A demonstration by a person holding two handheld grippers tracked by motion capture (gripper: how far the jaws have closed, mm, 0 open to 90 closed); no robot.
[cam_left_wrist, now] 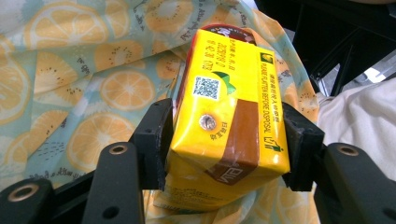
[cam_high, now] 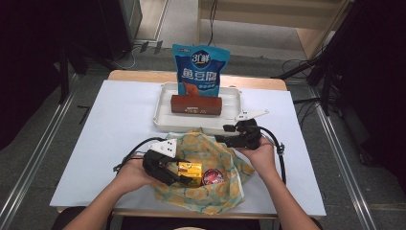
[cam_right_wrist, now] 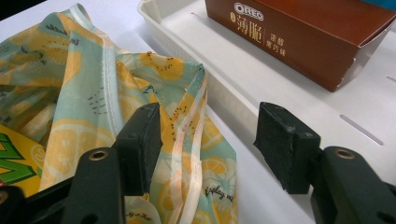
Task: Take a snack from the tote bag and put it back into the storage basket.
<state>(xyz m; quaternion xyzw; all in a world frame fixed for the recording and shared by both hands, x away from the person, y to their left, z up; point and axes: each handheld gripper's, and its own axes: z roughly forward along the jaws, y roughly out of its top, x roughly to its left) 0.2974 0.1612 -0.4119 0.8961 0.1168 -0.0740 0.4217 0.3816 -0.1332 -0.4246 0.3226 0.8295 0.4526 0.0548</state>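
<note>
1. The left gripper (cam_high: 176, 175) has its two black jaws closed against the two sides of a yellow rectangular drink carton with a brown band (cam_left_wrist: 229, 112) — in the left gripper view both pads sit flush on the carton's faces, so it is gripped across its width.
2. That carton (cam_high: 190, 173) lies low on a thin cloth bag printed with orange slices and kiwi on pale green (cam_high: 210, 158), near the front edge of the table, just beside a small round red-topped tin (cam_high: 212, 178) that also rests on the cloth.
3. The right gripper (cam_right_wrist: 208, 133) stands with its jaws apart; its pads press on nothing. In the right gripper view a fold and hem of the printed bag (cam_right_wrist: 187, 116) rises between the jaws, next to the left pad — whether the cloth touches that pad I cannot tell.
4. In the high view the right gripper (cam_high: 225, 134) sits at the far edge of the bag, close to the near rim of a white shallow plastic tray (cam_high: 163, 115).
5. In the tray lies a long brown cardboard biscuit box (cam_high: 197, 104), and behind it stands a blue foil snack pouch (cam_high: 200, 67).
6. Everything rests on a white tabletop (cam_high: 119, 124).
</note>
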